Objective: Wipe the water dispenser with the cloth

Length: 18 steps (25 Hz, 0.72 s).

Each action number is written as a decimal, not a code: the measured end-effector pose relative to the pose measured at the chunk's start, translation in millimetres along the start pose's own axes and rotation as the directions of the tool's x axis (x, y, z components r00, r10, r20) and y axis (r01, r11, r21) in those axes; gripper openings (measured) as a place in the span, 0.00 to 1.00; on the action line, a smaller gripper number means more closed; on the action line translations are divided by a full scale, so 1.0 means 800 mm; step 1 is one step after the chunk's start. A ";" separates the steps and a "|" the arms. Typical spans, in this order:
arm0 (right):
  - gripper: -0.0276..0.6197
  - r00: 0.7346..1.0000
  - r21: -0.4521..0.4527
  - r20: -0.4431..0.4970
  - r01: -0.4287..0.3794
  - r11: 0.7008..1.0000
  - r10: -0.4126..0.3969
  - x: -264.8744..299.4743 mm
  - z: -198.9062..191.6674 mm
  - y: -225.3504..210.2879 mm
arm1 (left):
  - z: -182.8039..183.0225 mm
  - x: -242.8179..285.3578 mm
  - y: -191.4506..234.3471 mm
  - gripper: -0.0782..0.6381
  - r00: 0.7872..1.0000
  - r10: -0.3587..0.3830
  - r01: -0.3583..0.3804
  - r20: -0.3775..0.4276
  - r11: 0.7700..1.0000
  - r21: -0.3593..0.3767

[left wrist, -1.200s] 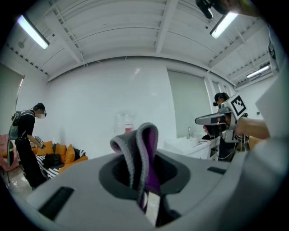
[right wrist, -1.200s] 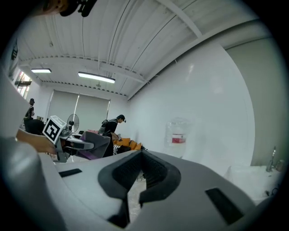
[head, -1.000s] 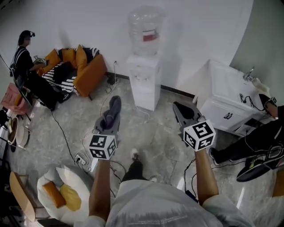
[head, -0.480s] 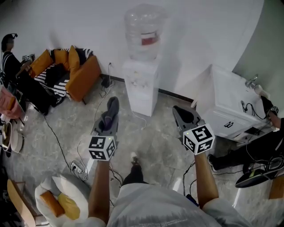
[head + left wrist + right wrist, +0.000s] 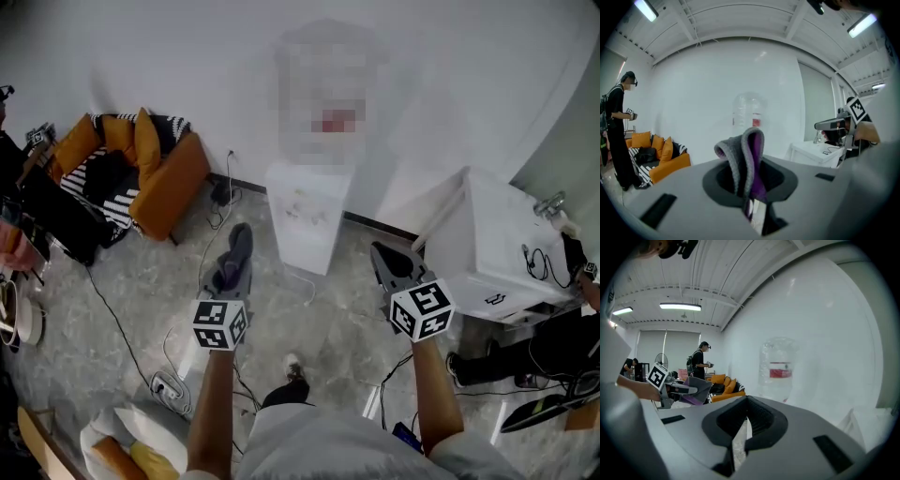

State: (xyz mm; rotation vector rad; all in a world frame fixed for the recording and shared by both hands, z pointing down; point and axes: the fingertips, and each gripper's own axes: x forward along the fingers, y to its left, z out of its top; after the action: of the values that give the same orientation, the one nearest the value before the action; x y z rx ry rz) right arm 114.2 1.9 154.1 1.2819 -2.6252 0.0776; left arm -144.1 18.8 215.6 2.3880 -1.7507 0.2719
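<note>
White wall [image 5: 187,66], water dispenser [image 5: 302,220] ahead. Left gripper [image 5: 228,272] jaws pinch the cloth [image 5: 740,159], probably soft and light, best held mid-fold; right gripper [image 5: 392,265] jaws pressed together, empty.

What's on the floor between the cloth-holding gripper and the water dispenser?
Head view: just floor and a thin white cable; nothing else before the water dispenser.

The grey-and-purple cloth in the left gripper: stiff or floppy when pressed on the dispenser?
Probably floppy: the cloth folds over in a soft loop above the left gripper, which is shut on it. Its thick, textured fold suggests it is light and grippy, not slippery. Pressed on the water dispenser, it would likely flatten and conform.
</note>
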 end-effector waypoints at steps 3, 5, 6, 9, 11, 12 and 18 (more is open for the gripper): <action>0.06 1.000 0.018 -0.020 0.012 1.000 -0.012 0.050 -0.005 -0.014 | -0.005 0.043 0.043 0.21 1.000 0.012 -0.013 -0.014 1.000 -0.023; 0.06 0.999 0.023 -0.035 0.020 1.000 -0.019 0.077 -0.009 -0.022 | -0.009 0.071 0.067 0.21 1.000 0.005 -0.006 -0.017 0.999 -0.046; 0.06 0.999 0.022 -0.042 0.025 0.999 -0.024 0.090 -0.012 -0.026 | -0.010 0.084 0.078 0.21 1.000 -0.001 0.000 -0.013 0.998 -0.060; 0.06 0.997 0.024 -0.066 0.034 0.999 -0.032 0.123 -0.021 -0.035 | -0.016 0.121 0.111 0.21 1.000 0.004 -0.004 0.000 0.994 -0.106; 0.06 0.996 0.027 -0.087 0.031 0.999 -0.028 0.141 -0.029 -0.043 | -0.022 0.145 0.126 0.21 1.000 0.017 -0.017 0.000 0.991 -0.131; 0.06 0.995 0.029 -0.095 0.029 0.999 -0.027 0.149 -0.033 -0.047 | -0.026 0.158 0.132 0.21 1.000 0.024 -0.024 0.000 0.990 -0.138; 0.06 0.990 0.056 -0.143 0.012 0.998 -0.004 0.199 -0.071 -0.081 | -0.069 0.242 0.159 0.21 0.996 0.078 -0.086 -0.050 0.979 -0.185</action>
State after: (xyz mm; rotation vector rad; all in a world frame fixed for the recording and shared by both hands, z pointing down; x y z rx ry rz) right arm 79.9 -152.9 241.4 1.2547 -2.5132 0.2349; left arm -211.0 -184.3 319.6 2.1683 -1.7735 0.1592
